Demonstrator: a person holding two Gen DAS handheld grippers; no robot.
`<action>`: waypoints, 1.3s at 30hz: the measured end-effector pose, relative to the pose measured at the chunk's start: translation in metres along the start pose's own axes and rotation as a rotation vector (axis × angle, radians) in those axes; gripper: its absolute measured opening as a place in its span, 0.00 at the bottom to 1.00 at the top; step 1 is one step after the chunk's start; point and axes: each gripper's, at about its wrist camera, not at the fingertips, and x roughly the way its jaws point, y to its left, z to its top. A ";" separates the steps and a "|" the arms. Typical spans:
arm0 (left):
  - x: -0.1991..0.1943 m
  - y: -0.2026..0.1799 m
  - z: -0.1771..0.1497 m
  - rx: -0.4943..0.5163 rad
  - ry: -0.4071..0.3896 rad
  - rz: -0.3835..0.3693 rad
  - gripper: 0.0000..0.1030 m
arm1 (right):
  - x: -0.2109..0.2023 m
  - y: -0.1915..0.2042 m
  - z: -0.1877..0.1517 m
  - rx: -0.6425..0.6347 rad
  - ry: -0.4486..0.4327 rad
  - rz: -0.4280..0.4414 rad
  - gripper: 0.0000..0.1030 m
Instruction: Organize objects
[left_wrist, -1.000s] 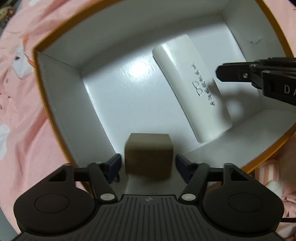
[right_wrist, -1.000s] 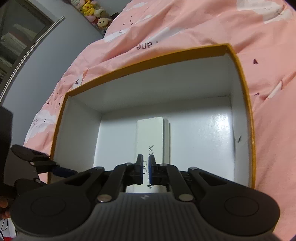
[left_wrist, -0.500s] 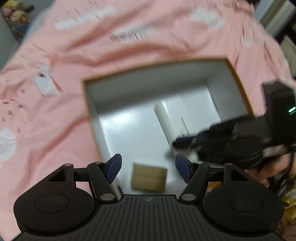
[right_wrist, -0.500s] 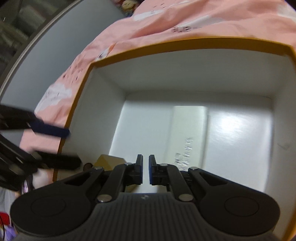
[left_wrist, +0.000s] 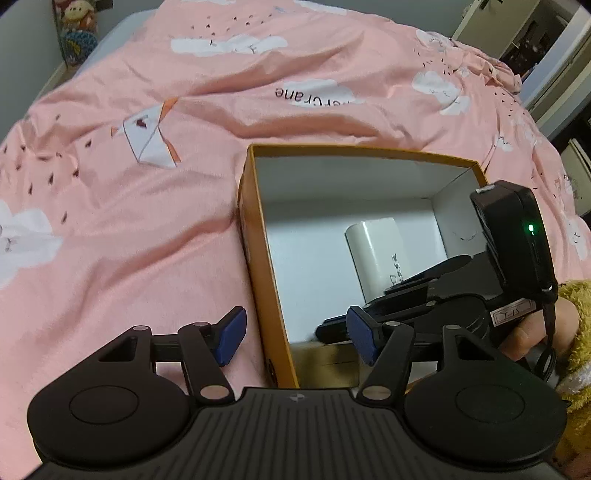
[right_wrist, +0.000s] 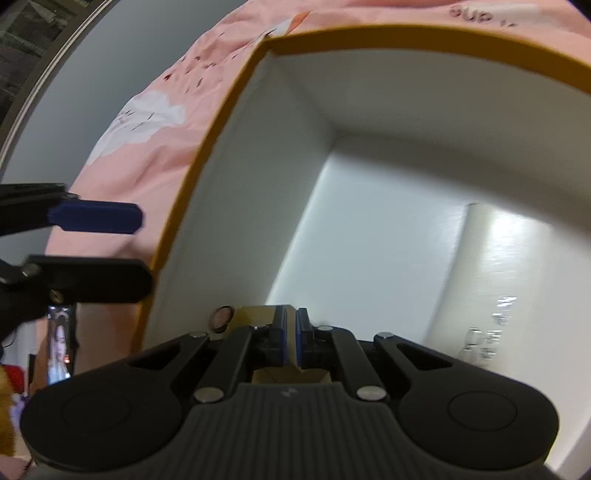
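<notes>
A pink bedspread (left_wrist: 155, 229) printed with white clouds and paper cranes fills the scene around you, its folds running up to plush toys (left_wrist: 75, 27) at the far edge. On it sits the orange box (left_wrist: 258, 236) with a white interior, open at the top; its near left wall stands directly between the two blue pads of your left gripper (left_wrist: 293, 336), which is spread wide and holds nothing, one pad outside the box over the bedspread and the other inside. Lying flat on the box floor toward the right is a white rectangular case (left_wrist: 376, 251) with small dark lettering, seen again as a pale blurred slab in the right wrist view (right_wrist: 509, 280). Your right gripper (right_wrist: 291, 334) reaches into the box from the right, crossing in front of the case's near end in the left wrist view, its fingers drawn nearly together with only a thin gap; whether they pinch anything, you cannot tell. Just under and ahead of those fingers, in the near left corner of the box, rests a small tan cube (right_wrist: 255, 317), with a small round object (right_wrist: 221, 318) touching its left side against the wall.
</notes>
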 end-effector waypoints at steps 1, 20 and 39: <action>0.002 0.001 -0.002 -0.004 0.002 -0.003 0.71 | 0.002 0.001 0.000 0.002 0.004 0.012 0.06; 0.008 0.009 -0.011 -0.039 -0.022 -0.043 0.64 | -0.012 -0.003 -0.030 -0.003 0.042 -0.099 0.05; 0.012 0.018 -0.014 -0.097 -0.073 -0.047 0.64 | -0.045 -0.026 -0.030 0.091 -0.012 -0.393 0.66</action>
